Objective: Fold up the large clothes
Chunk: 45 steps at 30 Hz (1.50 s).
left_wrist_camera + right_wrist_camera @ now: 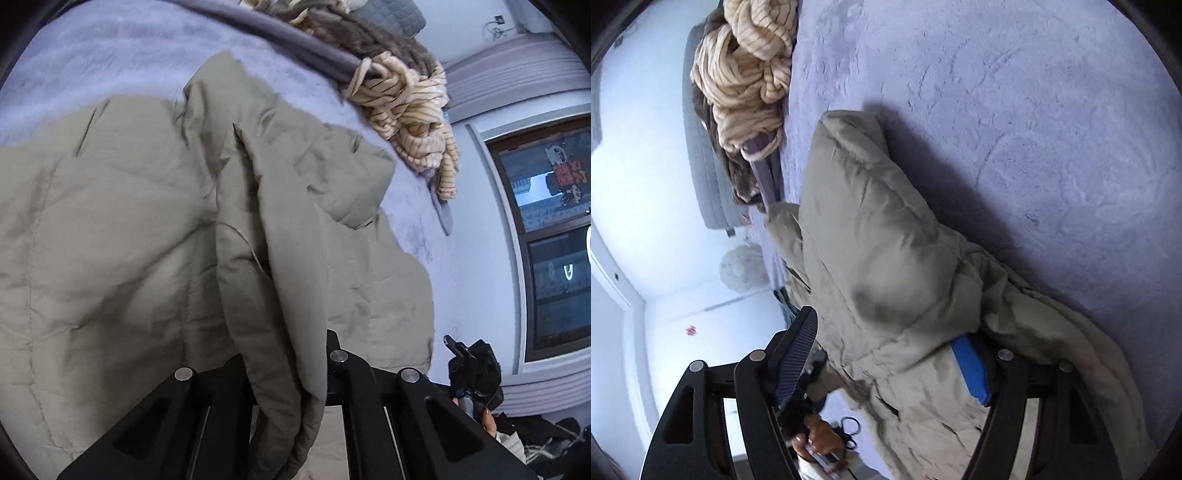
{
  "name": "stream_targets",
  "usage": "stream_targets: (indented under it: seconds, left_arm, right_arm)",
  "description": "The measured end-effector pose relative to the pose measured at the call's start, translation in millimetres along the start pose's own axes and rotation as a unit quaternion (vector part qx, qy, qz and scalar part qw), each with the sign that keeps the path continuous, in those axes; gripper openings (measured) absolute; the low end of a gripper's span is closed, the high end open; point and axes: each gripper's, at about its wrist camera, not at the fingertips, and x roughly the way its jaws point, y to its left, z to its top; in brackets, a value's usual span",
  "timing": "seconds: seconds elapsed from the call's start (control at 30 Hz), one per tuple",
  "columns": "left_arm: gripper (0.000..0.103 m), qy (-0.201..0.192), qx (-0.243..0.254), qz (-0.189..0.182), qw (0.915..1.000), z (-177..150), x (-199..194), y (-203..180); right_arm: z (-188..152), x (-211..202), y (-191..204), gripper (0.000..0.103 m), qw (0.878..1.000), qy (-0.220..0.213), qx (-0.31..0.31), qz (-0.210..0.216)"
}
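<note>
A large khaki padded jacket lies spread on a lavender bed cover. My left gripper is shut on a thick fold of the jacket, which hangs between its fingers. In the right wrist view the jacket is bunched up with a sleeve raised. My right gripper stands wide open around the jacket's bulk, with one ribbed finger to the left and the blue-padded finger partly under the cloth. The other gripper shows at the right of the left wrist view.
A heap of cream striped cloth and brown furry fabric lies at the bed's edge, also in the right wrist view. A dark window is on the wall. White floor and the bed's edge are at left.
</note>
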Motion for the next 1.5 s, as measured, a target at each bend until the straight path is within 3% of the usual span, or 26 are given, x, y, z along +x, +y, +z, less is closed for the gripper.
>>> stream_targets:
  seconds: [0.1, 0.23, 0.33, 0.4, 0.53, 0.6, 0.63, 0.67, 0.7, 0.83, 0.93, 1.03, 1.1, 1.13, 1.2, 1.27, 1.37, 1.4, 1.43, 1.5]
  left_arm:
    - [0.007, -0.033, 0.018, 0.003, 0.9993, -1, -29, -10]
    - [0.007, -0.007, 0.016, 0.037, 0.9991, -12, -22, 5]
    - [0.007, 0.025, 0.015, 0.083, 0.9961, -25, 5, 25]
    - [0.007, 0.028, 0.002, 0.091, 0.9955, -30, 13, 36]
    - [0.007, 0.017, 0.007, 0.088, 0.996, -28, 0, 28]
    - [0.007, 0.009, 0.02, 0.082, 0.9964, -24, -9, 20]
    - [0.007, 0.003, 0.028, 0.082, 0.9963, -22, -15, 14]
    - [0.007, -0.001, 0.032, 0.083, 0.996, -20, -19, 10]
    - [0.007, -0.003, 0.036, 0.085, 0.9957, -19, -23, 10]
    - [0.007, 0.021, 0.045, 0.125, 0.991, -25, -11, 21]
    - [0.007, 0.035, 0.045, 0.142, 0.9883, -35, 4, 31]
    - [0.007, 0.029, 0.038, 0.139, 0.9891, -38, 4, 36]
    - [0.007, 0.031, 0.043, 0.141, 0.9886, -38, 5, 37]
    - [0.007, 0.033, 0.049, 0.144, 0.9877, -38, 5, 36]
    - [0.007, 0.036, 0.064, 0.155, 0.9852, -40, 4, 35]
    - [0.007, 0.038, 0.073, 0.169, 0.9822, -39, 8, 36]
    - [0.007, 0.039, 0.07, 0.173, 0.9817, -40, 7, 44]
    - [0.007, 0.039, 0.069, 0.172, 0.9819, -40, 8, 46]
    - [0.007, 0.039, 0.068, 0.171, 0.9821, -40, 8, 48]
    - [0.008, 0.041, 0.065, 0.176, 0.9814, -40, 11, 48]
  right_arm:
    - [10, -5, 17, 0.075, 0.997, -0.034, 0.01, 0.064]
    - [15, -13, 40, 0.075, 0.996, -0.038, -0.027, 0.078]
    - [13, 2, 39, 0.075, 0.998, -0.027, -0.061, -0.003]
    - [13, 15, 26, 0.061, 0.993, 0.004, -0.077, -0.085]
    - [4, -1, 28, 0.061, 0.989, 0.049, -0.123, -0.069]
    - [-7, -14, 33, 0.06, 0.979, 0.053, -0.165, -0.11]
    - [-12, -21, 37, 0.055, 0.97, 0.04, -0.19, -0.143]
    - [-15, -25, 41, 0.041, 0.964, 0.028, -0.208, -0.161]
    - [-16, -31, 45, 0.035, 0.961, 0.016, -0.221, -0.166]
    - [0, -42, 66, 0.033, 0.963, -0.037, -0.226, -0.145]
    - [33, -28, 80, 0.064, 0.968, -0.045, -0.209, -0.132]
    - [78, 4, 65, 0.066, 0.989, -0.021, -0.128, -0.066]
    - [96, 27, 51, 0.066, 0.998, 0.01, -0.057, 0.0]
    - [101, 41, 45, 0.065, 0.999, 0.025, -0.027, 0.016]
    - [97, 60, 61, 0.035, 0.997, 0.04, -0.061, 0.004]
    - [82, 67, 99, 0.02, 0.98, 0.044, -0.185, -0.053]
    - [55, 72, 143, 0.019, 0.929, 0.054, -0.345, -0.123]
    - [50, 72, 149, 0.019, 0.918, 0.059, -0.368, -0.139]
    - [49, 69, 150, 0.019, 0.913, 0.061, -0.374, -0.151]
    - [57, 66, 143, 0.018, 0.919, 0.062, -0.354, -0.164]
